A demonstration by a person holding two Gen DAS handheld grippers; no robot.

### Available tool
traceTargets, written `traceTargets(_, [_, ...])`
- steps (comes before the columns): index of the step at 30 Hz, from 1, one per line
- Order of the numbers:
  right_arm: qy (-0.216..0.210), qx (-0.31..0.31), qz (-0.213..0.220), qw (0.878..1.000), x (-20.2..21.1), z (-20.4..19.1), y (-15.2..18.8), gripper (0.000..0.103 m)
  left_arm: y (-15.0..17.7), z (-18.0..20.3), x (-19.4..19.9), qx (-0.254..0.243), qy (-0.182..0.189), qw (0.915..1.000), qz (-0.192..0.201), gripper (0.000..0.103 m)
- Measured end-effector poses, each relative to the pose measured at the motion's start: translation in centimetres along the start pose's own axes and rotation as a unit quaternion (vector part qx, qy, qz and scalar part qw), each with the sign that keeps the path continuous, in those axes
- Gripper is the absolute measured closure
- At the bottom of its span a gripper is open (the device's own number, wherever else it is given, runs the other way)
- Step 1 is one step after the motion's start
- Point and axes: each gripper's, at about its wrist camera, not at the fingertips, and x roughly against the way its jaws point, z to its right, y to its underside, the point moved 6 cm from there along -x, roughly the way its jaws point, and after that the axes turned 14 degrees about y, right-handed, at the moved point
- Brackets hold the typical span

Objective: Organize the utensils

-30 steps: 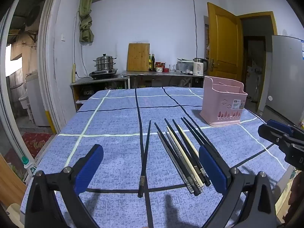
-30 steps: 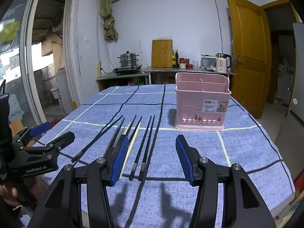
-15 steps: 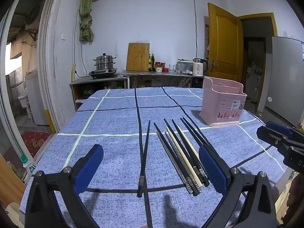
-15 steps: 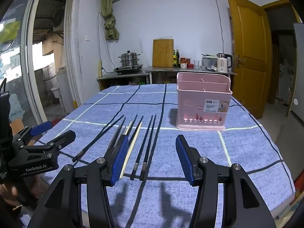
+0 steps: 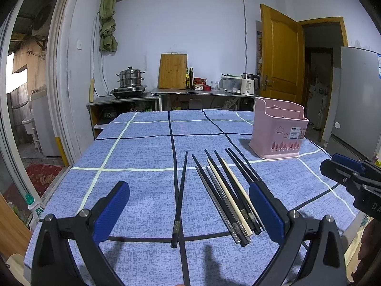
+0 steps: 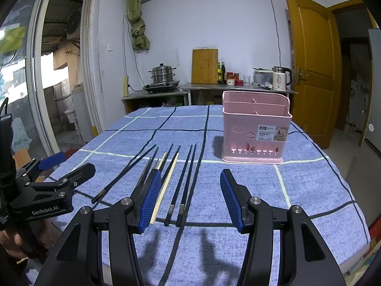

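**Kitchen Table: Chopsticks Laid Out, Both Grippers Released**

Blue checked cloth (image 5: pixel 142 147) covers the table on which all task items lie. One black chopstick (image 5: pixel 180 195) lies alone, roughly parallel to a dark stripe of the cloth and crossing it near the table's front edge. To its right lies a group of chopsticks (image 5: pixel 228 195): several black, one grey metal, and two cream-coloured, fanned slightly, with butt ends toward the cameras. In the right wrist view the two rightmost black chopsticks (image 6: pixel 184 183) lie side by side, just beside another dark stripe.

A pink utensil basket (image 6: pixel 256 131) stands upright on the cloth, beyond the chopsticks and to their right, well apart from them. Internal dividers split it into compartments; a label on its front wall reads "BASKET".

The left gripper (image 5: pixel 189 211) is spread wide, holding nothing, above the near table edge; the single chopstick and most of the group lie between its blue pads (image 5: pixel 112 211). The right gripper (image 6: pixel 190 199) is likewise spread and holds nothing; the two rightmost chopsticks lie between its pads, and its left pad (image 6: pixel 148 199) overlaps the group in view. Contact with the chopsticks cannot be determined.

Behind the table, a steel counter (image 5: pixel 202 93) carries a steamer pot (image 5: pixel 130 77), a wooden cutting board (image 5: pixel 173 71), bottles and an electric kettle (image 5: pixel 248 86). A yellow door (image 5: pixel 281 59) stands at right.
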Motion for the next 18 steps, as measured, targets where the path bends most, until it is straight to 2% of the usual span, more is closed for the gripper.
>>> traceTargets(18, [-0.002,0.0,0.003,1.0,0.06,-0.05,-0.2,0.05,-0.17,0.04,-0.15,0.0,0.001,1.0,0.0,0.001])
